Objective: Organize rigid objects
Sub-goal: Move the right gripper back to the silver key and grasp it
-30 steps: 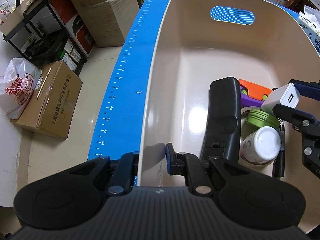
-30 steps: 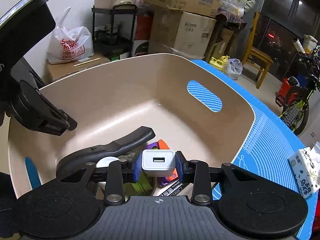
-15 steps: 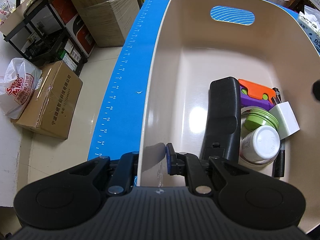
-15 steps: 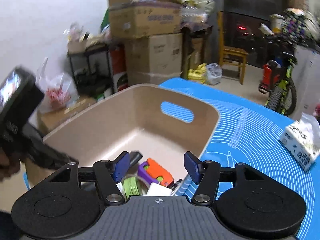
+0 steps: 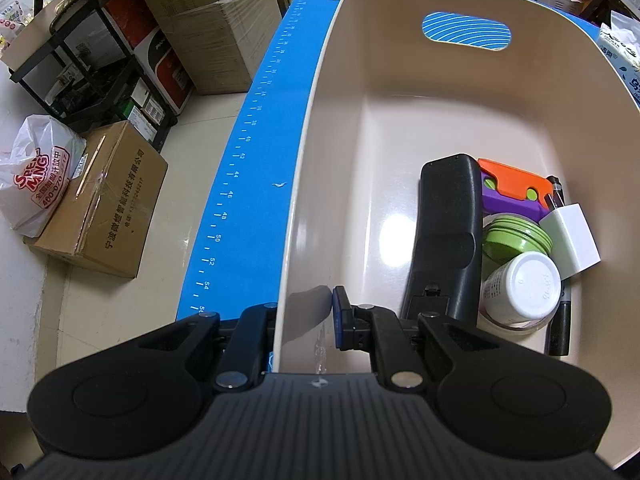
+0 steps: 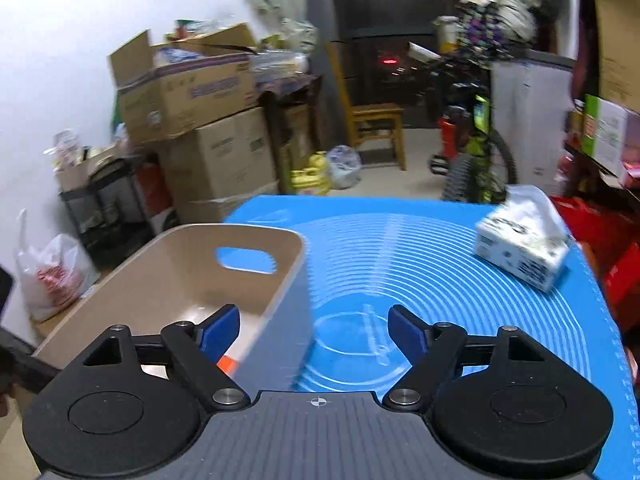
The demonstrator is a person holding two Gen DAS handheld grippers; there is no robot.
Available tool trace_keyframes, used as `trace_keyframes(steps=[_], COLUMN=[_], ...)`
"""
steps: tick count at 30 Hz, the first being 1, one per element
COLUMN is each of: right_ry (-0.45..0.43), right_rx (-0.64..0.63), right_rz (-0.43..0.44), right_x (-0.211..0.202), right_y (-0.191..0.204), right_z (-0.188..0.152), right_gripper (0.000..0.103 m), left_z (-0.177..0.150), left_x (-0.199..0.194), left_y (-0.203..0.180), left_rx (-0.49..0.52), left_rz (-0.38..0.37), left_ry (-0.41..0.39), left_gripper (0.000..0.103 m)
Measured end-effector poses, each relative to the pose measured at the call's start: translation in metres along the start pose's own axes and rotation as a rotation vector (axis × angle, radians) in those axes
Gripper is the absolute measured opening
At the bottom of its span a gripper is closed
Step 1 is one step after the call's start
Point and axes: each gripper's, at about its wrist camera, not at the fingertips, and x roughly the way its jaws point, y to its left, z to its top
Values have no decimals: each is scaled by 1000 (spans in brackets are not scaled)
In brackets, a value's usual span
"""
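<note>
The left gripper (image 5: 305,320) pinches the bin (image 5: 320,128) wall. The right gripper (image 6: 314,330) hangs wide open, empty, above the mat (image 6: 440,264). The charger (image 5: 572,236) leans on jars inside the bin and could slide if the bin is jolted.

One beige plastic bin (image 5: 320,160). Inside: one black remote (image 5: 446,236), one orange-and-purple plastic toy (image 5: 510,192), one green round tin (image 5: 516,236), one white-capped bottle (image 5: 520,288), one white charger cube (image 5: 574,240), one black marker (image 5: 560,328). One tissue pack (image 6: 520,244) on one blue mat (image 6: 400,248).
</note>
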Motion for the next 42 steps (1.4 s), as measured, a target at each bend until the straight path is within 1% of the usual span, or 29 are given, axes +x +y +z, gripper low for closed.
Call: trace_keyframes(steps=[3,6,10,15,18,21,23,27,30,32,33,38,42], right_ry=[9,26,82,141,180,219,247,294,288,277,272,239,231], right_rx=[1,-24,-58,-169,-196,-195,-184,-160,-154,-179,-196,-258,-271], right_rz=[-60,-123,-152,-150,-137,-122,-106,-89,-86,-99,-112,-170,-202], right_x=[7,17,34,53,60,69,73,83,82,80,79,73,68], right_y=[-13,-21,-25,-13,-10,-10,-12,-15,-15,-11,-9,-4,-5], right_z=[-7,-16,-28,-40,-49,-54,-59,-66,-69,-70,-70,-68,-67], right_gripper=[84,84,84,84,83,78,70,65,62,51,49,48,47], left_z=[0,-1,-1,-1,-1,-1,0,0,0,-1,-1,-1,-1], left_x=[0,0,0,0,0,0,-1,0,0,0,0,0,0], left_y=[0,0,-1,-1,-1,-1,-1,-1,-1,-1,-1,-1,-1], left_rx=[0,1,3,4,4,4,4,5,4,5,4,4,4], left_rz=[2,6,8,8,9,8,8,9,9,9,9,9,9], left_ry=[0,0,-1,-1,-1,-2,-2,-2,-1,-2,-2,-2,-2], left_gripper=[16,16,16,17,17,17,17,17,17,17,17,17,17])
